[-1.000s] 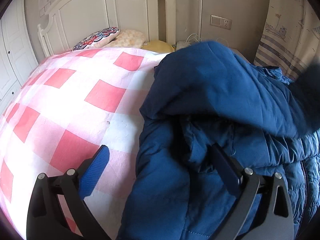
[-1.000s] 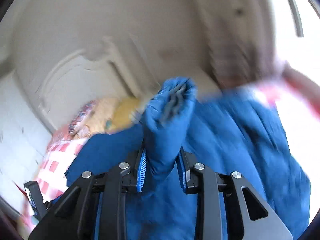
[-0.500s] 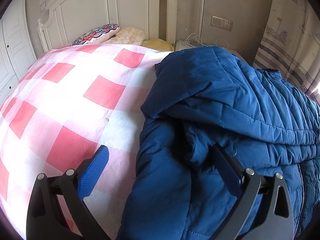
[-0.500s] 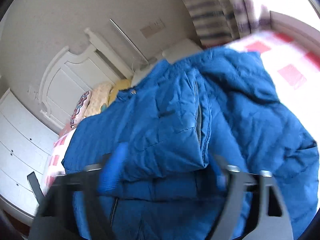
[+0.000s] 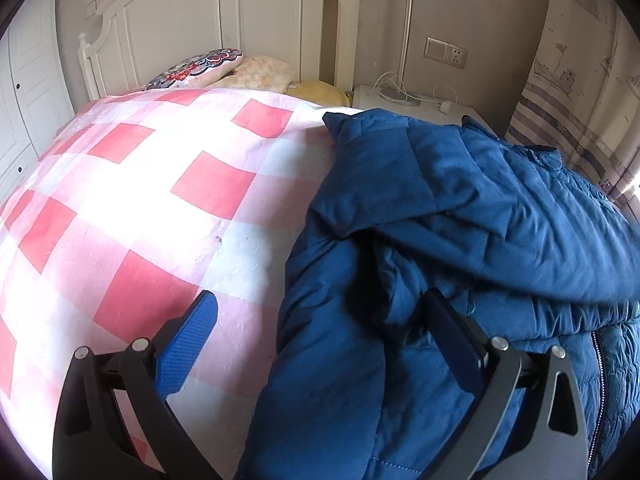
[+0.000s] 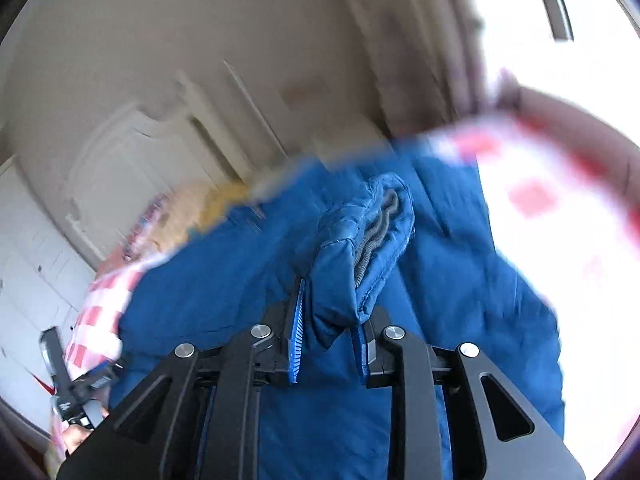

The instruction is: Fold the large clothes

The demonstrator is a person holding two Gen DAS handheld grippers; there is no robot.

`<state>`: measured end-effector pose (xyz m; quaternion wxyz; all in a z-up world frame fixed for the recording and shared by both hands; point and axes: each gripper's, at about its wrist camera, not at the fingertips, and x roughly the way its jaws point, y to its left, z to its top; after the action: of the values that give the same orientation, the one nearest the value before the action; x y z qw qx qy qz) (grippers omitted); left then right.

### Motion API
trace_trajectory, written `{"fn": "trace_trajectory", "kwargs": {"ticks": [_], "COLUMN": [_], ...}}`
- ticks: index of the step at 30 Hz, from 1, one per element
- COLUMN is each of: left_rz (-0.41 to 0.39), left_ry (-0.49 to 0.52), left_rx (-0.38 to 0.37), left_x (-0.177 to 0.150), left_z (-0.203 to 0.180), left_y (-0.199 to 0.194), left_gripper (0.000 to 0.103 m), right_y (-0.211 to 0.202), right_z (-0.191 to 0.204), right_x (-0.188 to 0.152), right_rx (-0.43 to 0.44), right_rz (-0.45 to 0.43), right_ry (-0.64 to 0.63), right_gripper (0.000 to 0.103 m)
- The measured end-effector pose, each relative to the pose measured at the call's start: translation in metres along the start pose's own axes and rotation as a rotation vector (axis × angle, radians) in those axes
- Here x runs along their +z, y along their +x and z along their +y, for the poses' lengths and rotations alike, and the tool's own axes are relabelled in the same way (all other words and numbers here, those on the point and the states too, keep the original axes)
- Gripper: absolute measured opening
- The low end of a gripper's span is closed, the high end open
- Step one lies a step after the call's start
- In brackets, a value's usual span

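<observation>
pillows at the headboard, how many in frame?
3, all against the headboard in the left wrist view: patterned pillow leftmost, cream pillow beside it, yellow pillow nearest the nightstand. The quilt may hide more.

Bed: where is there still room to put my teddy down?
The bare patch is the checked quilt, between the pillows at the headboard and the blue jacket's left edge. The jacket side is crowded: the left gripper stands open over its edge, and the right gripper is closing on a jacket fold.
</observation>
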<state>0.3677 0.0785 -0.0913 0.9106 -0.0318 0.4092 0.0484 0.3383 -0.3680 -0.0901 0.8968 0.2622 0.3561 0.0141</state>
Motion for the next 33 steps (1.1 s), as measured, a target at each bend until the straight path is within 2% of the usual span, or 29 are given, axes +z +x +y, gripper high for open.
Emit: {"fn": "trace_trajectory", "kwargs": {"ticks": [3,5,6,7,9,11,15,17,19,21,23,25,27,28,30,33], "left_rz": [0.004,0.004,0.006,0.007,0.009,0.012,0.01,0.011,0.014,0.005,-0.04,-0.124,-0.213,-0.24,-0.271,-0.256], "left_ry": [-0.008,-0.012,-0.011,-0.009,-0.009,-0.009,-0.015,-0.017,-0.022,-0.022,-0.021,-0.043,-0.064,-0.044,0.067,0.246], "left_rx": [-0.008,-0.011,-0.01,-0.007,-0.006,-0.008,-0.013,-0.016,-0.022,-0.017,0.024,0.084,0.014,-0.014,-0.017,0.01], "left_x": [-0.001,0.0,0.0,0.0,0.0,0.0,0.0,0.0,0.0,0.0,0.0,0.006,0.021,0.029,0.05,0.073], "left_z": [0.002,0.002,0.002,0.001,0.001,0.0,0.001,0.002,0.003,0.002,0.001,-0.002,-0.009,-0.018,-0.049,-0.096], "left_y": [0.0,0.0,0.0,0.001,0.001,0.002,0.0,0.001,0.002,0.0,-0.01,-0.035,-0.067,-0.079,-0.094,-0.079], "left_gripper": [0.101,0.101,0.101,0.101,0.101,0.101,0.101,0.101,0.101,0.101,0.101,0.1,0.1,0.1,0.1,0.101], "right_y": [0.006,-0.013,-0.021,-0.04,-0.063,-0.06,-0.014,0.01,0.035,0.044,0.045,0.046,0.048,0.05,0.055,0.055], "right_z": [-0.015,-0.015,-0.015,-0.011,0.012,0.036,0.086,0.089,0.075,0.064,0.062,0.064,0.065,0.067,0.072,0.073], "right_x": [-0.008,-0.001,0.005,0.007,0.014,0.02,0.02,0.01,0.004,-0.003,-0.008,-0.008,-0.01,-0.011,-0.013,-0.014], "right_rx": [0.027,-0.003,-0.027,-0.087,-0.151,-0.156,-0.221,-0.276,-0.33,-0.317,-0.315,-0.322,-0.33,-0.34,-0.359,-0.363], "right_rz": [0.027,0.007,-0.038,-0.131,-0.25,-0.227,-0.11,-0.046,0.022,-0.003,-0.003,0.0,-0.001,-0.001,-0.001,-0.001], "right_ry": [0.052,0.074,0.081,0.074,-0.026,-0.138,-0.392,-0.42,-0.398,-0.402,-0.42,-0.429,-0.437,-0.445,-0.463,-0.466], "right_gripper": [0.028,0.031,0.031,0.031,0.031,0.031,0.031,0.031,0.032,0.033,0.034,0.034,0.035,0.035,0.036,0.036]}}
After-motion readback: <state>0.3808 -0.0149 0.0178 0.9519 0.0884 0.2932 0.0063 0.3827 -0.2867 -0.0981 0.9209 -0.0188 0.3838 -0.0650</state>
